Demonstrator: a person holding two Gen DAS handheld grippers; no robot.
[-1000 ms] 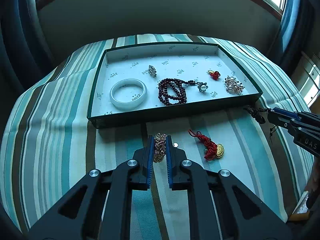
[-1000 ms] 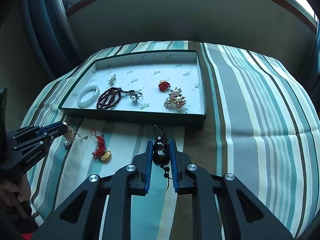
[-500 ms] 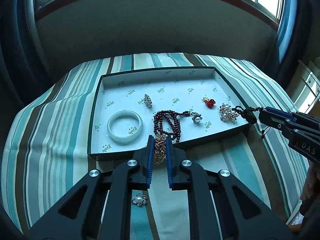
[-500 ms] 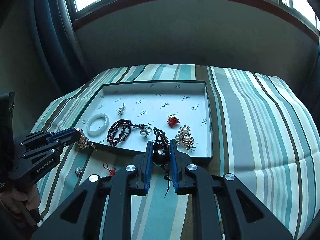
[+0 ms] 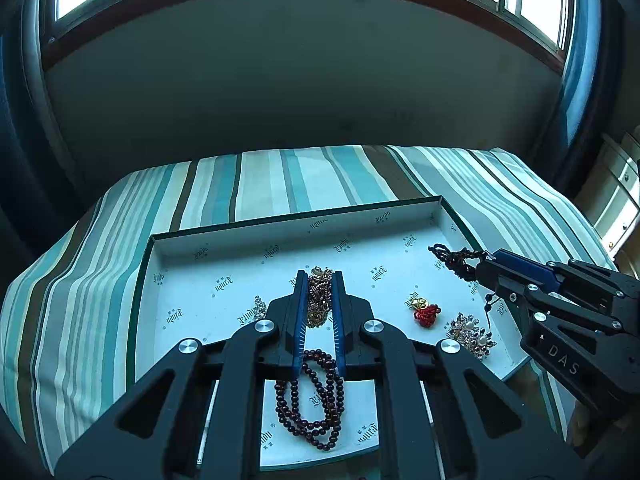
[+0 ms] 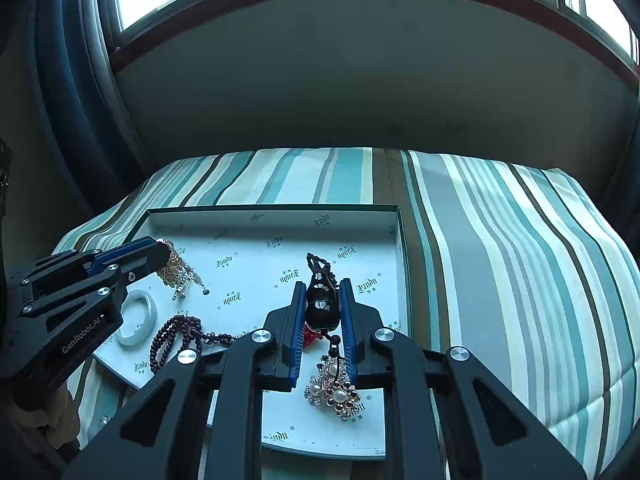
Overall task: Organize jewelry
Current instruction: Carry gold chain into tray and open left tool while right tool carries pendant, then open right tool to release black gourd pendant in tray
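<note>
My left gripper [image 5: 319, 280] is shut on a gold chain [image 5: 319, 294] and holds it above the middle of the white-lined tray [image 5: 192, 264]; the chain hangs from it in the right wrist view [image 6: 180, 272]. My right gripper [image 6: 323, 292] is shut on a black pendant with a knotted cord [image 6: 322, 300], held over the tray's right part; it also shows in the left wrist view [image 5: 460, 260]. In the tray lie a dark red bead bracelet [image 5: 316, 404], a white bangle [image 6: 138, 318], a red charm [image 5: 426, 312] and a pearl brooch [image 6: 334, 390].
The tray [image 6: 396, 216] rests on a striped teal cloth [image 6: 500, 260] over a rounded surface that drops off at the edges. A small silver piece [image 5: 259, 307] lies in the tray left of my left gripper. A wall and windows stand behind.
Both grippers have moved forward from the cloth in front of the tray to above the tray's inside, each carrying its piece. The red tassel charm on the cloth has dropped out of view.
</note>
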